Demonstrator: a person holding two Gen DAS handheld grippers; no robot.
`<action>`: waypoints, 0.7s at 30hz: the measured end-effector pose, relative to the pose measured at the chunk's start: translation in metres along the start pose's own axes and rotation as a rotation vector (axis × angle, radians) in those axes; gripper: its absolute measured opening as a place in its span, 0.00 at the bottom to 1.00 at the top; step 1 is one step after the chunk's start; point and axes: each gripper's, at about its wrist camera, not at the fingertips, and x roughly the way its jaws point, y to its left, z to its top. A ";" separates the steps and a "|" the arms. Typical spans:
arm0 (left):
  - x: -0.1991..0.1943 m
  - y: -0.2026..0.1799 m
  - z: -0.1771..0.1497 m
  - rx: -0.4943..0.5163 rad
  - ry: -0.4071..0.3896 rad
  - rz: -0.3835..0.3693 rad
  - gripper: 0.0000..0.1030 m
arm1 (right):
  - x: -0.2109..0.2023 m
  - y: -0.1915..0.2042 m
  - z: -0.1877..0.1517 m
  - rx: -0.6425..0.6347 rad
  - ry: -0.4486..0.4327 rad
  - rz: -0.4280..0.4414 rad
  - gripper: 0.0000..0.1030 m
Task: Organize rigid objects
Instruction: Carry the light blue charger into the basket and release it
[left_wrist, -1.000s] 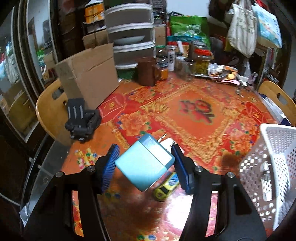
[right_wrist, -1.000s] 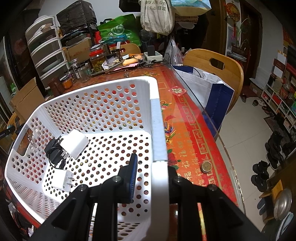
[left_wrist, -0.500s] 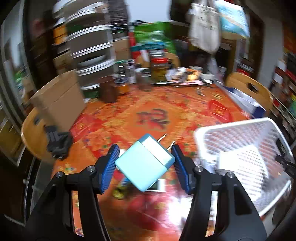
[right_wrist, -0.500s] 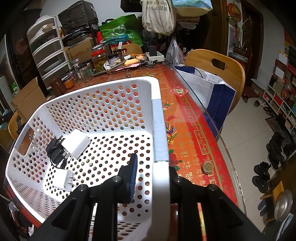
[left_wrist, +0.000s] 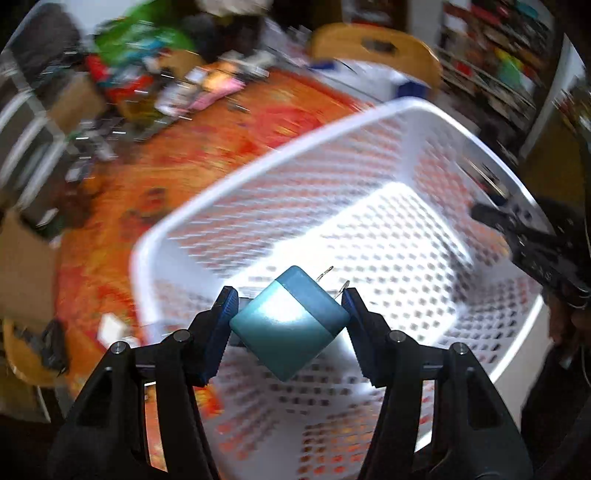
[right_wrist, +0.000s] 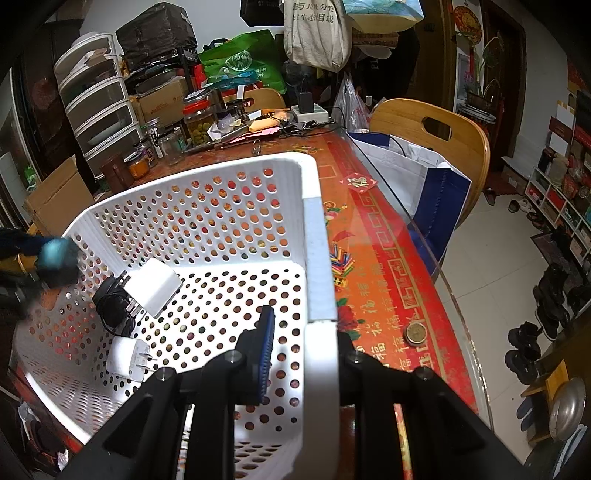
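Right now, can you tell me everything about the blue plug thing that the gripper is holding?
The blue charger is a small, blocky cube of smooth, shiny plastic, teal with a darker band at its far end. Two thin metal prongs stick out of that end, pointing up and away. It sits tilted, corner-on, pinched between the blue pads of the left hand-held gripper, and nothing else touches it. It hangs in the air above the white basket full of round holes, not yet dropped in.

three chargers (right_wrist: 154, 285), one basket (right_wrist: 317, 236)
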 end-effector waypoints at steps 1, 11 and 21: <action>0.005 -0.008 0.003 0.019 0.020 0.002 0.54 | 0.000 0.000 0.000 0.001 -0.001 0.001 0.19; 0.056 -0.036 0.023 0.148 0.219 0.079 0.54 | 0.000 -0.001 -0.002 0.002 -0.002 0.008 0.19; 0.091 -0.047 0.023 0.195 0.288 0.060 0.54 | 0.000 -0.003 -0.001 0.001 -0.001 0.017 0.19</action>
